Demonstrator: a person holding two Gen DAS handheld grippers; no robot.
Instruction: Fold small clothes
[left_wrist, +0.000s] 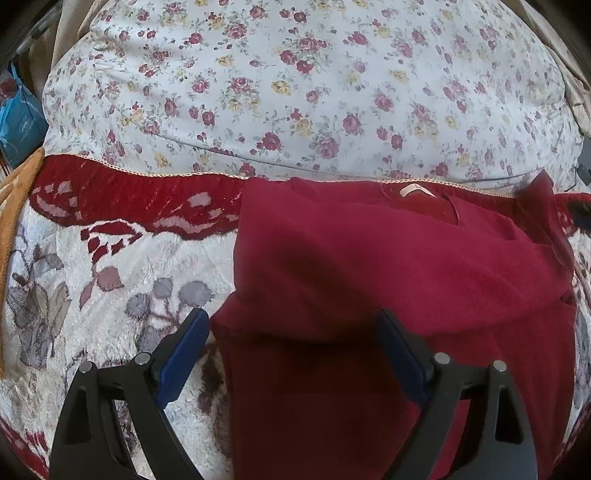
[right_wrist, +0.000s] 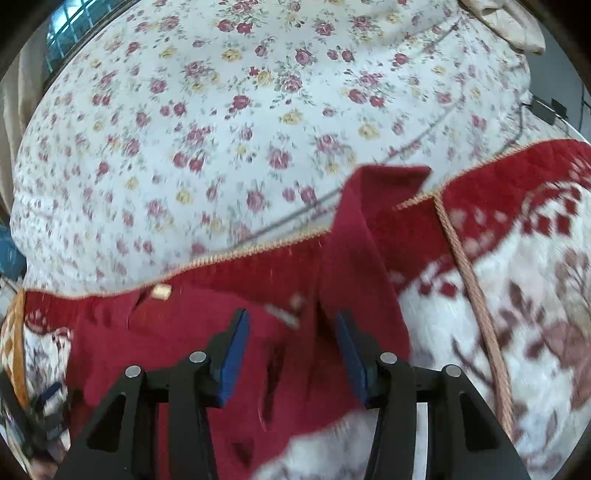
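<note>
Left wrist: left gripper (left_wrist: 291, 347) wide open, holds nothing, over the garment (left_wrist: 388, 266) lying part-folded on the blanket (left_wrist: 110, 295).

Right wrist: right gripper (right_wrist: 291, 354) open, empty, blurred; sleeve (right_wrist: 369, 221) runs toward 1 o'clock. Judging mid-fold; next needs pinching that sleeve and carrying it inward.

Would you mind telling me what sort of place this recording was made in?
Most likely a bedroom: a dark red garment lies on a plush red-and-white blanket, with a floral quilt spread beyond it like bedding. Both grippers hover open above the garment.
</note>
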